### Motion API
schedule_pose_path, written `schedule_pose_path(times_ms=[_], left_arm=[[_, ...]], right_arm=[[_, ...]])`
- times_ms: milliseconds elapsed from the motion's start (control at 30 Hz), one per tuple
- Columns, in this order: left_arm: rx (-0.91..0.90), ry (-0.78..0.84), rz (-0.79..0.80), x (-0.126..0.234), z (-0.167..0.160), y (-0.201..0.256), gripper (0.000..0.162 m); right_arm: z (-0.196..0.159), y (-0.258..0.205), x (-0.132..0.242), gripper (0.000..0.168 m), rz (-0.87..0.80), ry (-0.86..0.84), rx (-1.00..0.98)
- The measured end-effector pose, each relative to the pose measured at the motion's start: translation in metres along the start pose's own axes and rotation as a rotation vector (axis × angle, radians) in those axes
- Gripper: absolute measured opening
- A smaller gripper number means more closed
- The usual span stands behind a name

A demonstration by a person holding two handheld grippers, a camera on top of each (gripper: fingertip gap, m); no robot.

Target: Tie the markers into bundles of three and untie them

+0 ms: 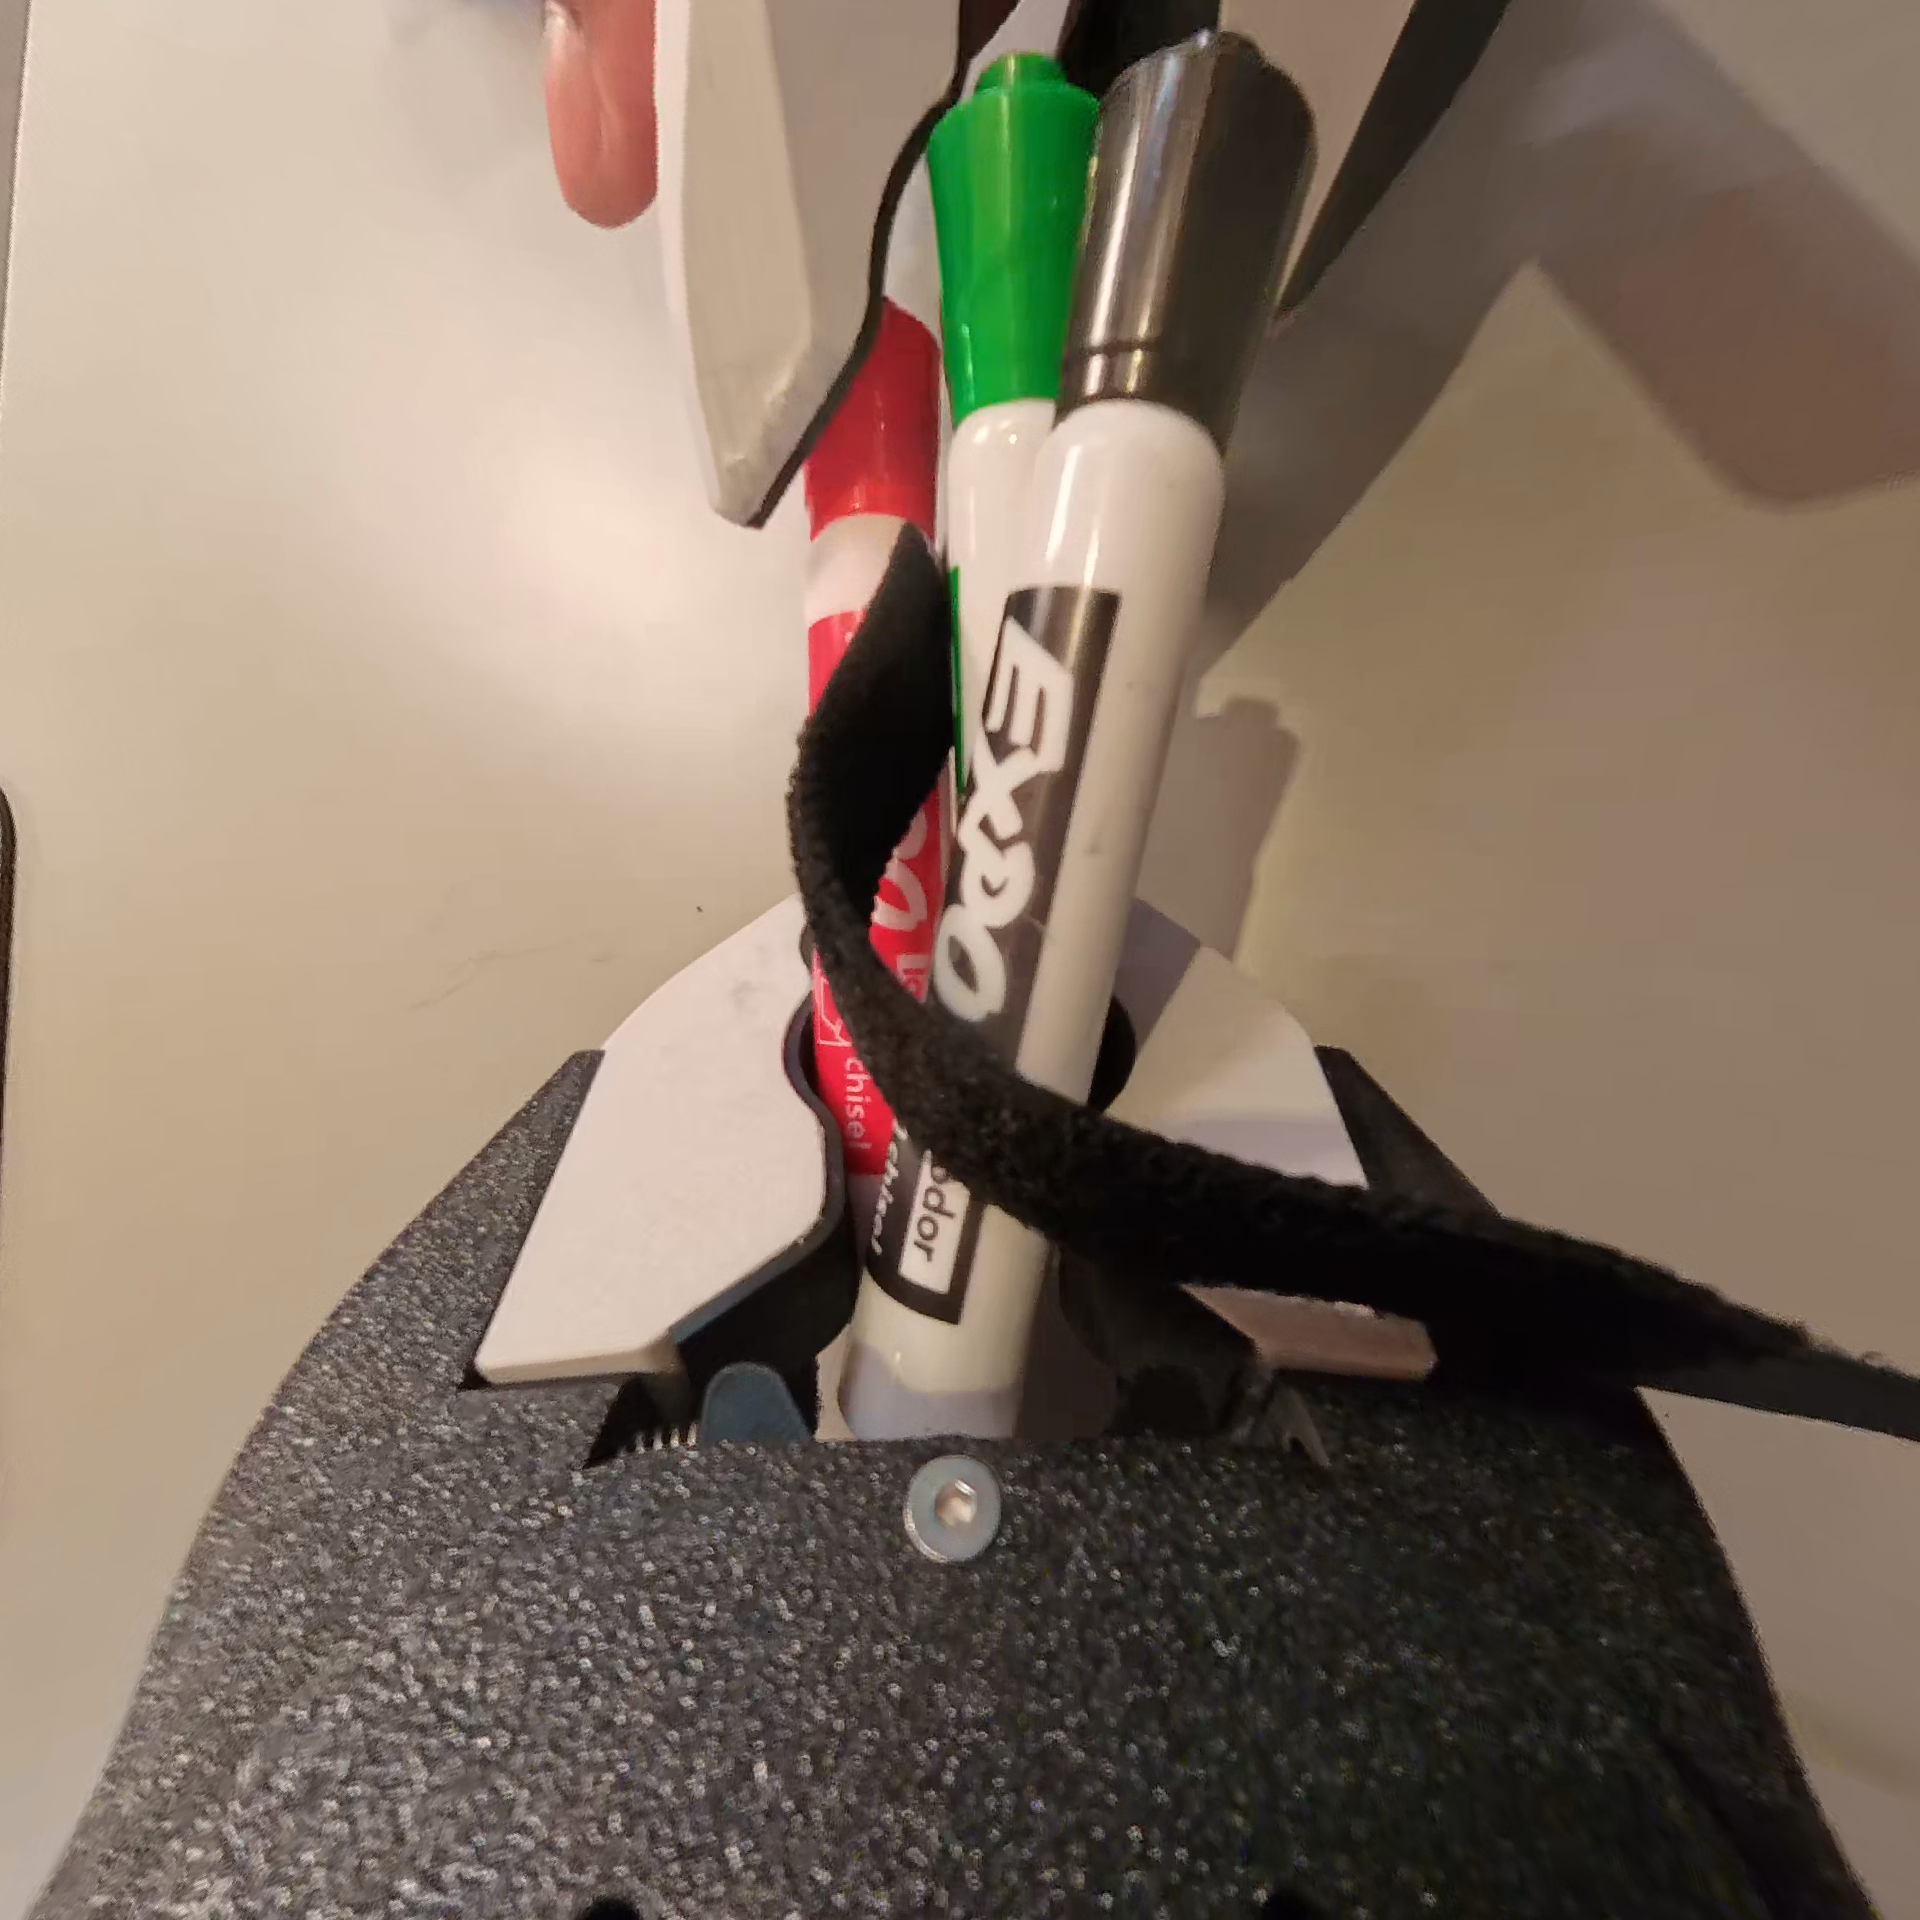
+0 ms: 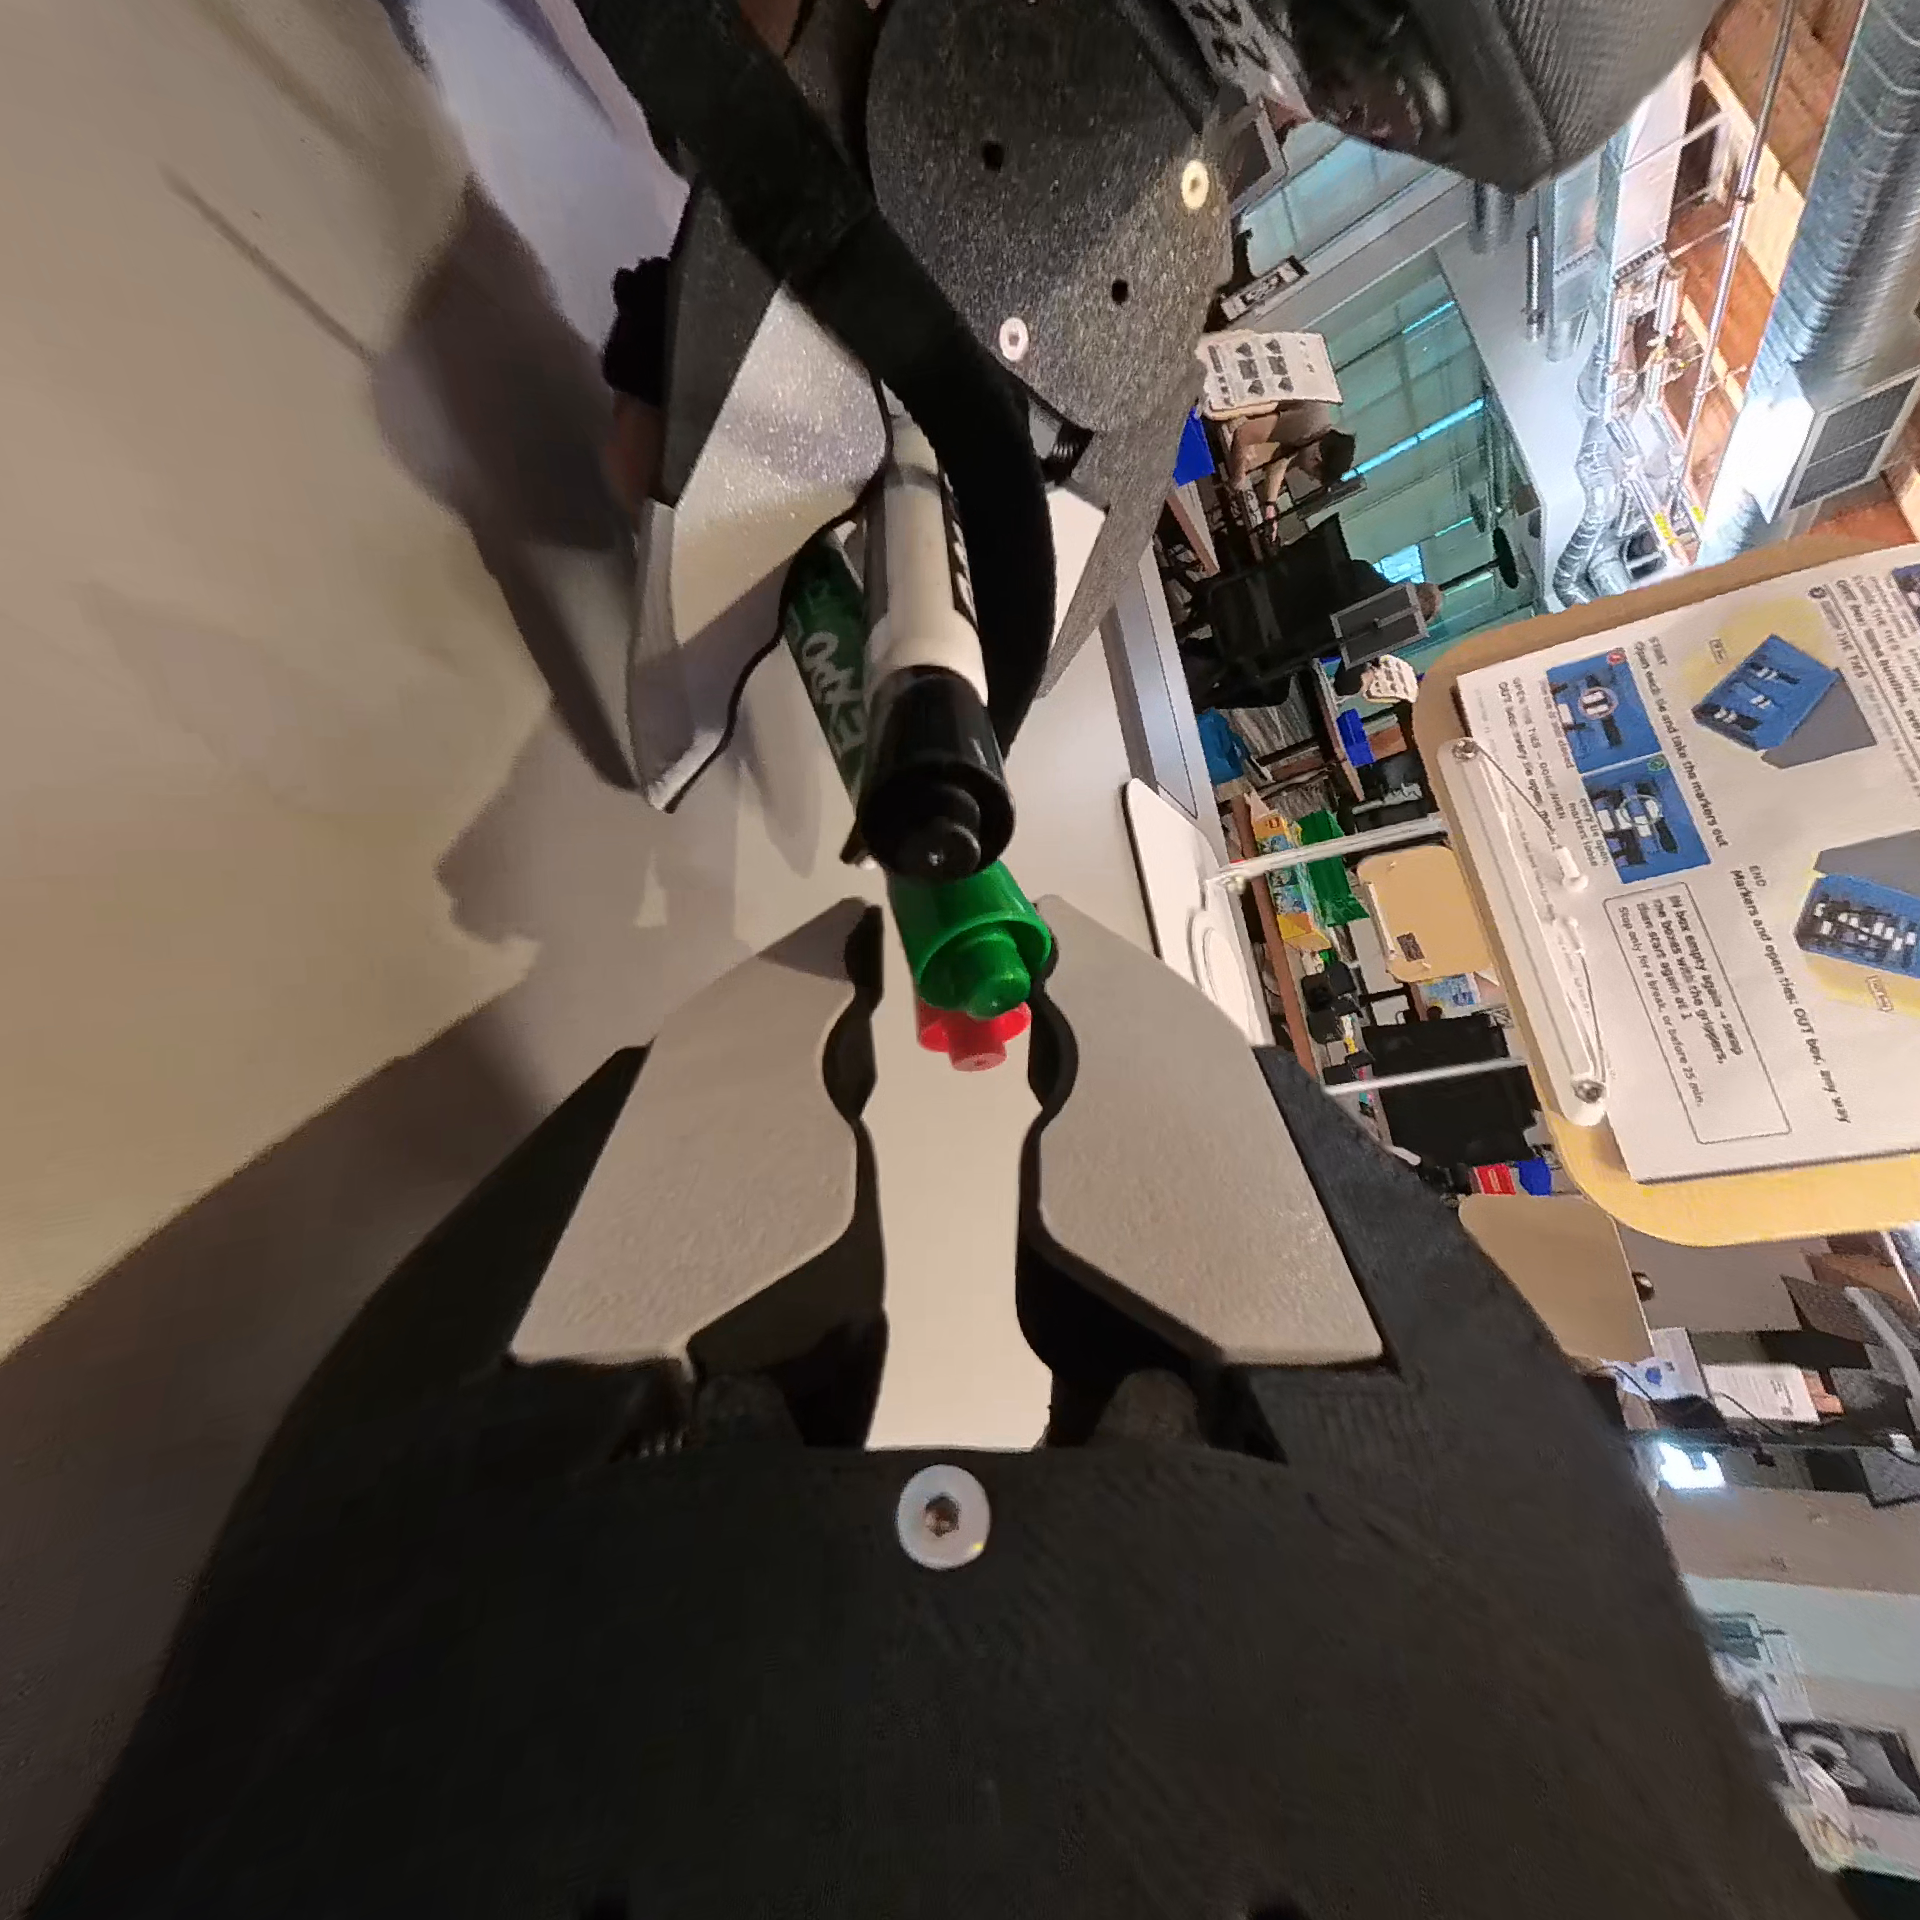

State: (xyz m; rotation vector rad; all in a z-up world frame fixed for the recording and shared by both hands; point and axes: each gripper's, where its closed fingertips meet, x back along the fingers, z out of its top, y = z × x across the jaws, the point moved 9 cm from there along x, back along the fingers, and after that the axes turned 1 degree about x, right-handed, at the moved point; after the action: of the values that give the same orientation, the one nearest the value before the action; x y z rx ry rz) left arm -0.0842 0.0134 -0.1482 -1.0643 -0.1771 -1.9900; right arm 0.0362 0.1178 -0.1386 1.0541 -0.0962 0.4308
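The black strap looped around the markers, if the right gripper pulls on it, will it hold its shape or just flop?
The black strap probably flops: it curves and twists loosely around the markers, then trails off sideways. Its fuzzy surface suggests it grips rather than slips. The left gripper clamps the markers, so a pull should likely move only the strap.

Red marker (image 1: 883,540) mostly hidden behind strap (image 1: 862,748) and 2 other markers; strap's tail cut off at right edge; background shelves (image 2: 1299,831) too small to read.
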Motion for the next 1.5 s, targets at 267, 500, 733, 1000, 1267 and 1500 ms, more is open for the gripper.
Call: schedule_pose_path(times_ms=[267, 500, 733, 1000, 1267, 1500], left_arm=[[0.015, 0.022, -0.002, -0.003, -0.003, -0.002, 0.044], [0.027, 0.030, -0.015, -0.004, -0.003, -0.002, 0.044], [0.067, 0.023, 0.030, -0.003, -0.004, -0.008, 0.044], [0.084, 0.001, 0.038, -0.006, -0.003, -0.008, 0.044], [0.086, 0.017, 0.014, -0.007, 0.001, -0.005, 0.044], [0.091, 0.012, 0.004, -0.008, -0.001, -0.005, 0.044]], right_arm=[[-0.002, 0.001, -0.003, 0.020, -0.008, -0.072, 0.026], [-0.003, 0.002, -0.002, 0.020, 0.000, -0.062, 0.032], [-0.006, 0.010, 0.016, 0.043, 0.068, 0.068, -0.009], [0.013, 0.000, 0.012, 0.037, -0.001, 0.068, 0.073], [0.014, 0.003, 0.014, 0.020, -0.030, 0.097, 0.047], [0.013, 0.006, 0.017, 0.020, -0.006, 0.123, 0.017]])
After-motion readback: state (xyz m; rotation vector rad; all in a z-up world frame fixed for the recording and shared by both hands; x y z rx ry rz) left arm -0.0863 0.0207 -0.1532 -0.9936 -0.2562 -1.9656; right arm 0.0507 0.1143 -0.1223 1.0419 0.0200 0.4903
